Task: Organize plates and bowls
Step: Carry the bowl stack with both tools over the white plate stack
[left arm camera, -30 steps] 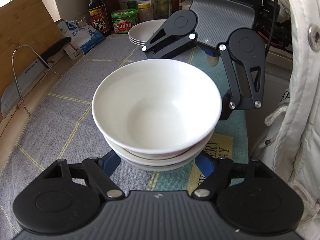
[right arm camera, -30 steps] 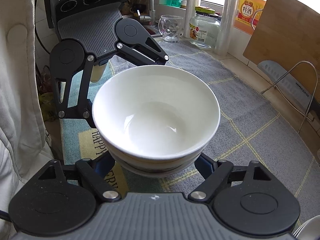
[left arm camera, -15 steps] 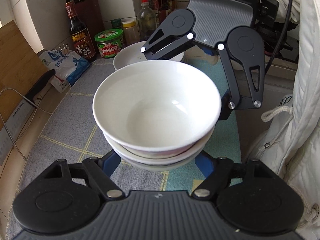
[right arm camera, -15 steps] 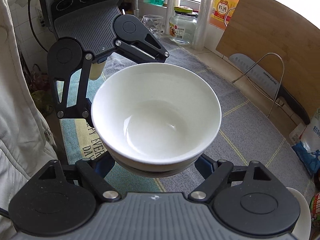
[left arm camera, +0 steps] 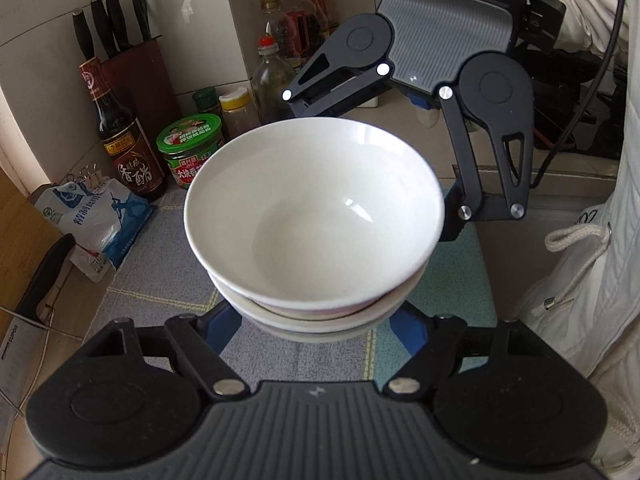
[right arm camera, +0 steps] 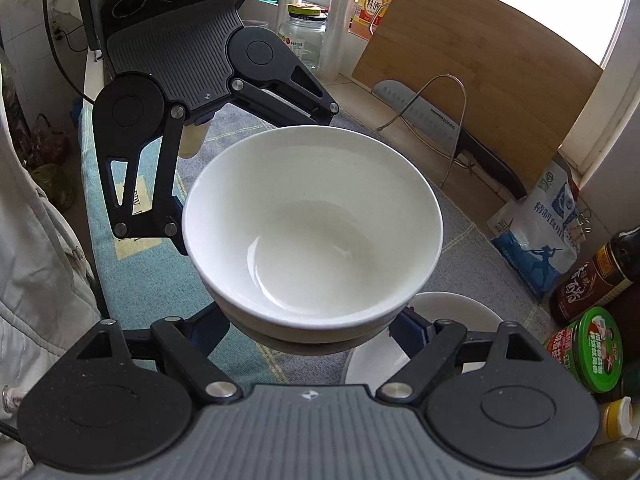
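Observation:
A stack of white bowls (left arm camera: 316,216) is held in the air between both grippers, one on each side. My left gripper (left arm camera: 316,320) is shut on the near side of the stack in the left wrist view; the right gripper's body faces it from the far side. In the right wrist view my right gripper (right arm camera: 316,320) is shut on the same bowl stack (right arm camera: 312,220). A stack of white plates (right arm camera: 436,344) lies on the counter just below and to the right of the bowls, partly hidden by them.
A grey checked cloth (left arm camera: 160,280) and a teal mat (right arm camera: 148,280) cover the counter. A green-lid jar (left arm camera: 192,148), vinegar bottle (left arm camera: 124,136), knife block (left arm camera: 132,68) and salt bag (left arm camera: 96,224) stand at the back. A cutting board (right arm camera: 476,80) and cleaver (right arm camera: 436,120) lean by the window.
Both grippers have carried the bowl stack along the counter towards the bottles and jars. The plates now lie right under the bowls and are hidden in the left wrist view.

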Tool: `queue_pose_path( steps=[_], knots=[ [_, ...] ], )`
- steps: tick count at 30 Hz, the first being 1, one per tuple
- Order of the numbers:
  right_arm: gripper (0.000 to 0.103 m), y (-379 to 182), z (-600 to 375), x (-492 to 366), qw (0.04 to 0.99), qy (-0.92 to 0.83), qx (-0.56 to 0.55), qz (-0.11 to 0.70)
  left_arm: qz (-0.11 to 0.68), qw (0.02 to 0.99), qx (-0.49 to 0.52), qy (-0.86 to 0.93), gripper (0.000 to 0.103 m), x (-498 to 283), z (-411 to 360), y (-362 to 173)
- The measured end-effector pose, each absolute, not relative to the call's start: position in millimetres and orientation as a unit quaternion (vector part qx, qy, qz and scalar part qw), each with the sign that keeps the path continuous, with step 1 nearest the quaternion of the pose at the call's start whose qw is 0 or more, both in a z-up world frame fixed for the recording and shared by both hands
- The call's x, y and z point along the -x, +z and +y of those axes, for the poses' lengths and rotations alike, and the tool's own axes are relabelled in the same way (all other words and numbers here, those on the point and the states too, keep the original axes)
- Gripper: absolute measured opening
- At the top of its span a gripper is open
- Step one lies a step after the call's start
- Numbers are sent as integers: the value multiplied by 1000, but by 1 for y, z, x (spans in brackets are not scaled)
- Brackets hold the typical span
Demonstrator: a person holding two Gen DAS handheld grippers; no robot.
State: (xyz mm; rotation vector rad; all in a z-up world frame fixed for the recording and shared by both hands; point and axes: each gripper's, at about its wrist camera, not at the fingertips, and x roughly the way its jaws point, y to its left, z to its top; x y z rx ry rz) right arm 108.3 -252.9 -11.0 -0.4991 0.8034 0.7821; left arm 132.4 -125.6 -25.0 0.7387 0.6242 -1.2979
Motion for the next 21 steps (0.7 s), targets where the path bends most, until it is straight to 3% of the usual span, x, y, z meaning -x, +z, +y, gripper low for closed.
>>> queue_pose_path(
  steps=[21],
  knots=[
    [90, -41, -342, -143, 823, 342, 240, 384, 283, 685, -349, -573, 80, -174, -214, -55]
  ],
)
